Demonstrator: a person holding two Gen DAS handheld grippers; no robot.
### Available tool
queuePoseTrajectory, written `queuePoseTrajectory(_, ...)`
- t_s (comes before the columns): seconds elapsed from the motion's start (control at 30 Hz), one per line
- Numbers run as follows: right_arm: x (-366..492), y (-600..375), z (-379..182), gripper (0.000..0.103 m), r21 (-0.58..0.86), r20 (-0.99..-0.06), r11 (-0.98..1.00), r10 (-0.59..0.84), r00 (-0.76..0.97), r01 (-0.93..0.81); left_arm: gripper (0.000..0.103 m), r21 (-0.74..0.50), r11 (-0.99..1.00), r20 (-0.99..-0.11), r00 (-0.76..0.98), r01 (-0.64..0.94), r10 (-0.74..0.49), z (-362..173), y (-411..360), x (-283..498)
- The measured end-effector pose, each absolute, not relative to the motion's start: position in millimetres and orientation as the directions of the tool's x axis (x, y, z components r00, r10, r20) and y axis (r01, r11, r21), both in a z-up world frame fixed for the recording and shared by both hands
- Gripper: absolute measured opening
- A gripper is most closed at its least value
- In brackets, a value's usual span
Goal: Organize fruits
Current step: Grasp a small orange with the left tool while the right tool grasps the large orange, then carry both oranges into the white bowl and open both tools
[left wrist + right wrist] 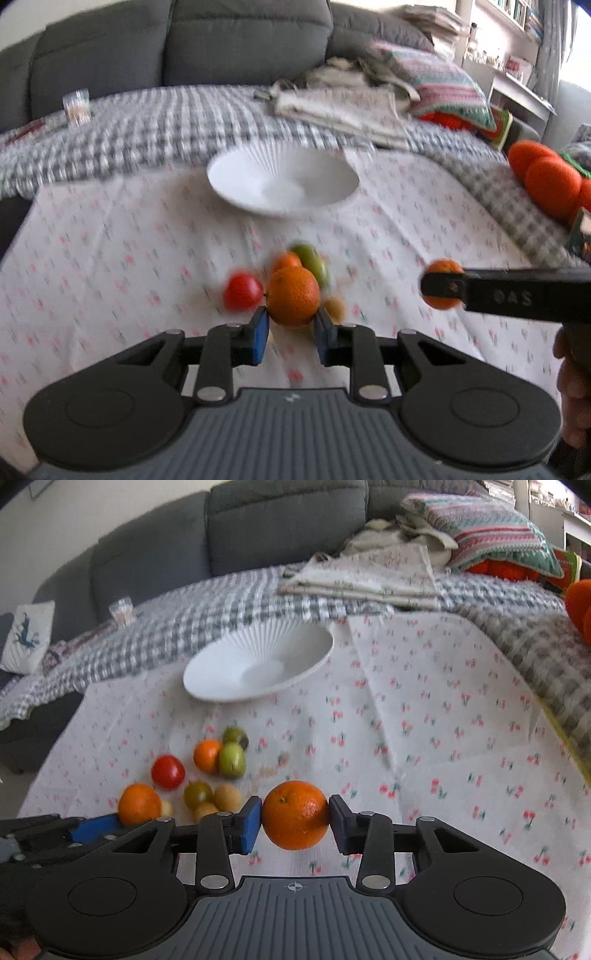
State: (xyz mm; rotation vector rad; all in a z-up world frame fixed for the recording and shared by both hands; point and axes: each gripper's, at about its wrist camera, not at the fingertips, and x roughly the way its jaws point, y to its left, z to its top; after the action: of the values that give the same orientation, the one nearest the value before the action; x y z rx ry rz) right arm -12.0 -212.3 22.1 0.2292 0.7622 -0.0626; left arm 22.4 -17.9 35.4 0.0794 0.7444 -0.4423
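Soft daylight from upper right – motion blur beyond both tongs, fisheye bending edges, shadows faint.

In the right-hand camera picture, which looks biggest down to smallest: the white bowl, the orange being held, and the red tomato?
1. White bowl, widest despite being farthest.
2. Held orange, though its nearness to the camera inflates it.
3. Red tomato, clearly smallest.

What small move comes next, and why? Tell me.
Probably carry the right gripper forward to the bowl and let go there. It is shut on an orange held off the cloth, and the bowl holds no fruit. The left gripper grips another orange.
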Motion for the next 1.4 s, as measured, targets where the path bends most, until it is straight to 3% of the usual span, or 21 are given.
queuePoseTrajectory(0.23, 15, -232, 42, 0.038, 0.209, -0.674, 0.97, 0.052, 0.737, 0.122, 0.024, -0.063, 0.908, -0.646, 0.676, 0.414, -0.353, 66, -21, 72)
queuePoseTrajectory(0.8, 142, -224, 29, 0.038, 0.145, -0.647, 0.989, 0.084, 0.758, 0.015, 0.025, -0.024, 0.894, -0.647, 0.675, 0.448, -0.355, 18, -70, 181)
queuePoseTrajectory(1.03, 182, -219, 3, 0.038, 0.132, -0.658, 0.991, 0.086, 0.748, 0.002, 0.025, 0.005, 0.895, -0.664, 0.67, 0.447, -0.331, -10, -74, 201)
queuePoseTrajectory(1.4, 190, -225, -8, 0.041, 0.178, -0.651, 0.984, 0.101, 0.752, 0.021, 0.028, 0.022, 0.89, -0.654, 0.68, 0.456, -0.332, -10, -79, 198)
